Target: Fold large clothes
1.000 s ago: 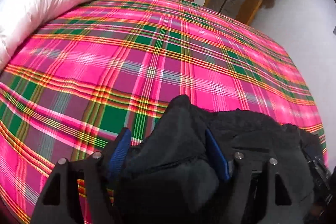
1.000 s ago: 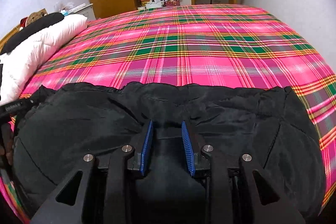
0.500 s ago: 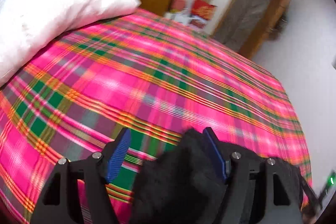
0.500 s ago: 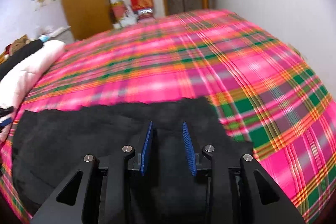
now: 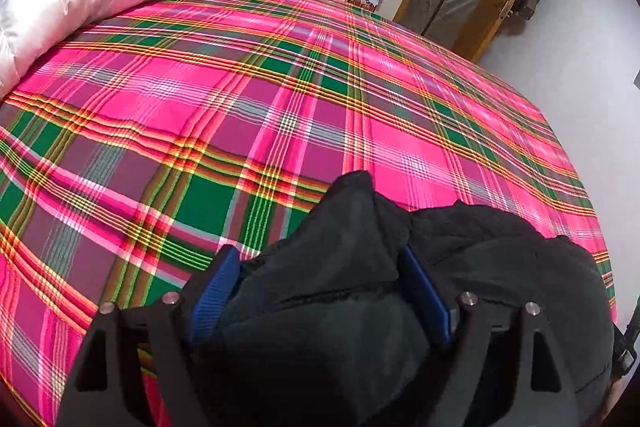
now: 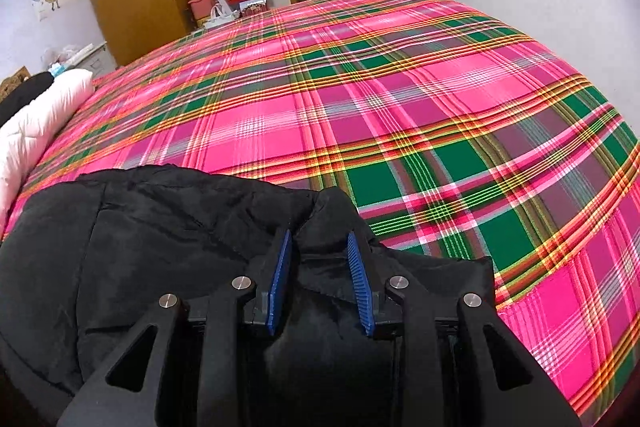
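The bulky black padded jacket (image 6: 140, 235) lies bunched on the pink-and-green plaid bedsheet (image 6: 400, 115), near its front edge. The left gripper (image 5: 316, 267) has its blue-padded jaws spread wide around a thick fold of it, while the right gripper (image 6: 320, 259), jaws narrower, pinches another fold

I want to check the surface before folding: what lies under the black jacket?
The black jacket lies on the pink plaid bedsheet, which shows all around it. Whatever is directly beneath the jacket stays covered. Both tongs, left and right, have jacket fabric between their fingers.
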A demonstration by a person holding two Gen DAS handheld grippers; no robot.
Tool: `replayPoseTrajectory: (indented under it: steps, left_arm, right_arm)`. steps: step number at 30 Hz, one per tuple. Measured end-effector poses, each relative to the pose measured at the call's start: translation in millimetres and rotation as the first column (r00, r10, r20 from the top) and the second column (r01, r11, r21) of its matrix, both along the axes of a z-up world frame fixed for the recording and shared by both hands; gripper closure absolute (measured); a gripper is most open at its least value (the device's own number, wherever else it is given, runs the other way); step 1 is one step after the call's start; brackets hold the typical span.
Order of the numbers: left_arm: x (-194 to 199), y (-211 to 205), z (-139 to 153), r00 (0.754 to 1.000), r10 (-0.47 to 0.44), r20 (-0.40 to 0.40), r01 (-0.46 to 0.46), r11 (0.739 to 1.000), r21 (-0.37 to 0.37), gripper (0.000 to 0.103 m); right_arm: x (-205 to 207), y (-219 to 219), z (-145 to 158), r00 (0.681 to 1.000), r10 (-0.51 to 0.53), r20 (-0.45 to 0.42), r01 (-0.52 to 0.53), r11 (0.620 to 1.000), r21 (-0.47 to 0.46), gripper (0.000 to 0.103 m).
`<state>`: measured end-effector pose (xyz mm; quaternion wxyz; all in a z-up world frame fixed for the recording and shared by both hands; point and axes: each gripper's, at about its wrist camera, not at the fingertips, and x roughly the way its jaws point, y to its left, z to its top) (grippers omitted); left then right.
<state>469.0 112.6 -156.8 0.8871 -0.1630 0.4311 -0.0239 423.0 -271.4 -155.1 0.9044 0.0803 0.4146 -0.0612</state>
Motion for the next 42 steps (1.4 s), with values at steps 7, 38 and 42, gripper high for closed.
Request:
replayPoseTrajectory:
  steps: [7, 38, 42]
  left_arm:
    - [-30.9, 1.4, 62.8, 0.998, 0.009, 0.060, -0.014, 0.996, 0.085, 0.025]
    - [-84.6, -165.5, 41.5, 0.958, -0.283, -0.048, 0.286, 0.929, 0.234, 0.023]
    - [-98.7, -157.6, 66.0, 0.964, -0.265, -0.024, 0.262, 0.932, 0.251, 0.026]
  right_arm:
    - [-31.3, -2.7, 55.8, 0.999, -0.003, 0.048, 0.004, 1.000, -0.008, 0.073]
    - [-59.9, 99.0, 31.0, 0.966, 0.235, -0.108, -0.230, 0.972, 0.050, 0.071]
    - [-79.1, 92.8, 61.0, 0.974, 0.218, -0.064, -0.216, 0.976, 0.037, 0.070]
